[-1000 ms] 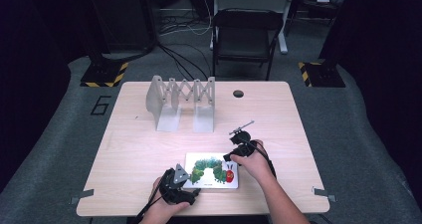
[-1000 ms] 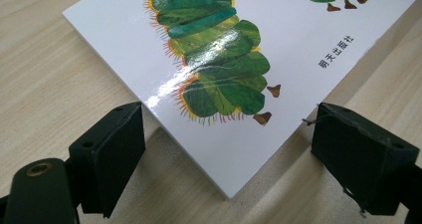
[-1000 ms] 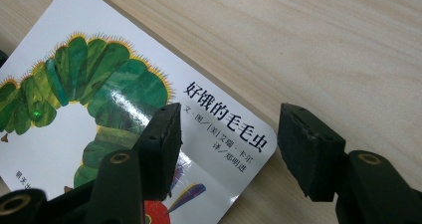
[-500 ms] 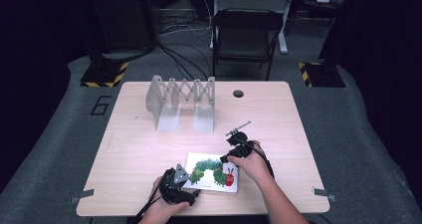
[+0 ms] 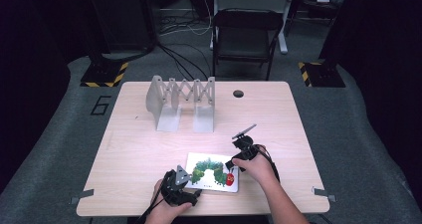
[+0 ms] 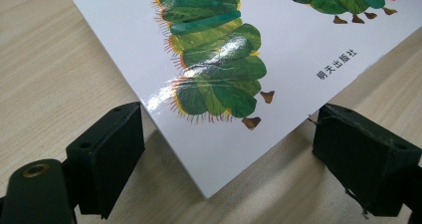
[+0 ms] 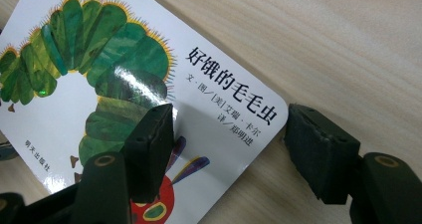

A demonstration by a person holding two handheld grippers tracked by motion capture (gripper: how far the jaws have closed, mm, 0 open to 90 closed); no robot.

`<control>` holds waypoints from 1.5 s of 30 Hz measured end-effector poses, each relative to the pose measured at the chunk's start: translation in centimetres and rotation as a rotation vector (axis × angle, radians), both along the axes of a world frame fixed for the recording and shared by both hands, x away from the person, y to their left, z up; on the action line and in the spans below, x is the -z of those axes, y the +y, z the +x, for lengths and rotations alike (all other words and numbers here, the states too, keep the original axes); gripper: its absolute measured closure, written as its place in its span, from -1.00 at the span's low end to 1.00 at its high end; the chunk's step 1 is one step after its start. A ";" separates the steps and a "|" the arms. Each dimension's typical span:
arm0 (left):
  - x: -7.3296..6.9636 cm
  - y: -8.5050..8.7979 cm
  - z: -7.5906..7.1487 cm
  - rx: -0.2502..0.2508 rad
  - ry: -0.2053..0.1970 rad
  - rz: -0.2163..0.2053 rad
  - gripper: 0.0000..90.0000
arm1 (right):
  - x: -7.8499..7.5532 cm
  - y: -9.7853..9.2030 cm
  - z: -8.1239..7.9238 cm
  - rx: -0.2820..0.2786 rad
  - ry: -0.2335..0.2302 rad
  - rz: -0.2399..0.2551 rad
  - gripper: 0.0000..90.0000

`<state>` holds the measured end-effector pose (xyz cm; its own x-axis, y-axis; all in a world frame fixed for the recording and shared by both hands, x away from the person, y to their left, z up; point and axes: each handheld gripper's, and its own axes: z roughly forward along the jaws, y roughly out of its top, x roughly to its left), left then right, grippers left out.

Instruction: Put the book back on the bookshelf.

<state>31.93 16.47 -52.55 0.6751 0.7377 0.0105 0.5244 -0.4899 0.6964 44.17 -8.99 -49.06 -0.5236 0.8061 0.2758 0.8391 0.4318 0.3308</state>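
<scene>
A white picture book (image 5: pixel 211 173) with a green caterpillar on its cover lies flat near the table's front edge. My left gripper (image 5: pixel 193 192) is at the book's near left corner. In the left gripper view that corner of the book (image 6: pixel 278 45) lies between the open jaws of the left gripper (image 6: pixel 229 139), with neither pad pressing on it. My right gripper (image 5: pixel 235 163) is at the book's far right corner. Its jaws have just been opening. In the right gripper view one jaw of the right gripper (image 7: pixel 231 129) stands over the cover of the book (image 7: pixel 99 84) and the other over bare wood.
A grey folding rack (image 5: pixel 181 102) stands upright at the back of the wooden table (image 5: pixel 298 134). A round hole (image 5: pixel 238 93) is in the tabletop near the far edge. A black chair (image 5: pixel 246 35) stands beyond the table.
The right gripper has shifted slightly at the book's far right corner. The left hand and the book have kept still.
</scene>
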 end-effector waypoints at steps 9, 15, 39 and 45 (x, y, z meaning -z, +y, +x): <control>0.0 -0.3 -0.1 -0.016 -0.002 0.009 -0.78 | 0.1 0.2 0.3 0.025 -0.019 0.014 -0.21; 0.0 -0.4 -0.4 -0.045 -0.001 0.009 -0.78 | 0.1 0.4 0.6 0.031 -0.021 0.030 -0.21; 0.3 -0.4 -0.6 -0.107 -0.004 0.003 -0.92 | 0.1 2.5 0.7 0.010 -0.067 -0.021 -0.23; 0.3 -0.7 -0.7 -0.131 -0.005 0.008 -0.96 | -0.1 2.7 0.5 -0.002 -0.076 -0.033 -0.24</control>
<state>31.24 15.72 -52.87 0.5731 0.8193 0.0196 0.5809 -0.4230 0.6955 44.64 -6.31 -48.97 -0.5432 0.8132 0.2089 0.8115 0.4447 0.3792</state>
